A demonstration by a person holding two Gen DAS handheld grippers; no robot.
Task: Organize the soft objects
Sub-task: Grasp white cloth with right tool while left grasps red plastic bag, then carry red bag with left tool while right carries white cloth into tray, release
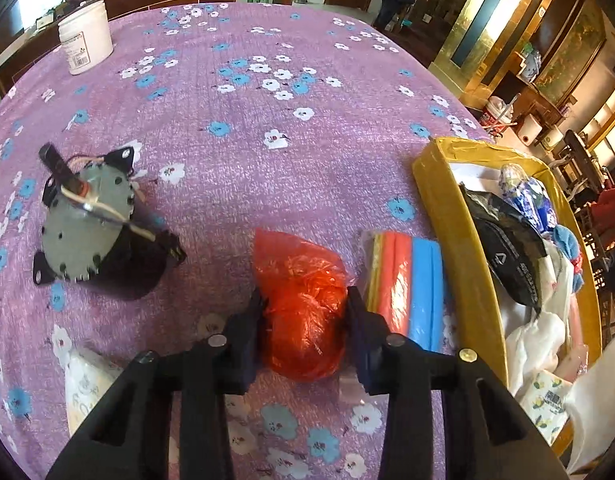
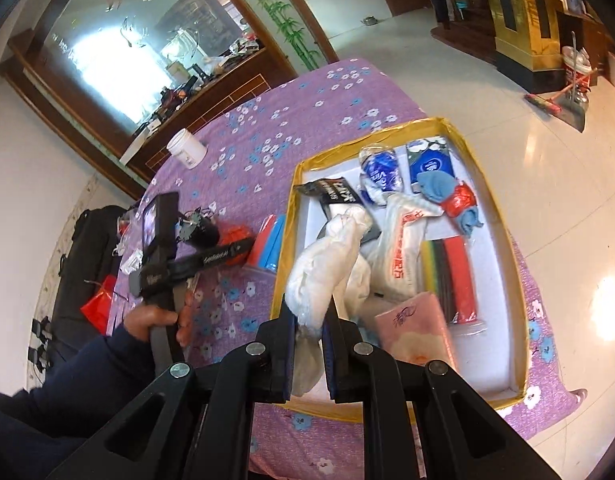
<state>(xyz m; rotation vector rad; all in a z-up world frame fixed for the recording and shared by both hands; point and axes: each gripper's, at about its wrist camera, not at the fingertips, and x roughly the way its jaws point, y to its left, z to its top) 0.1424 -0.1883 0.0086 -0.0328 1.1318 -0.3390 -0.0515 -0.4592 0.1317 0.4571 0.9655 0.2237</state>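
Reading "LAYK" on black packet

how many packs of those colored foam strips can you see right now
2. One pack lies on the tablecloth just outside the yellow box; another lies inside the box. More may be hidden under the bags.

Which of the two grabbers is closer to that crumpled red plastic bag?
Left. The left gripper has its jaws on either side of the red plastic bag. The right gripper is over the yellow box, clamping a white bag.
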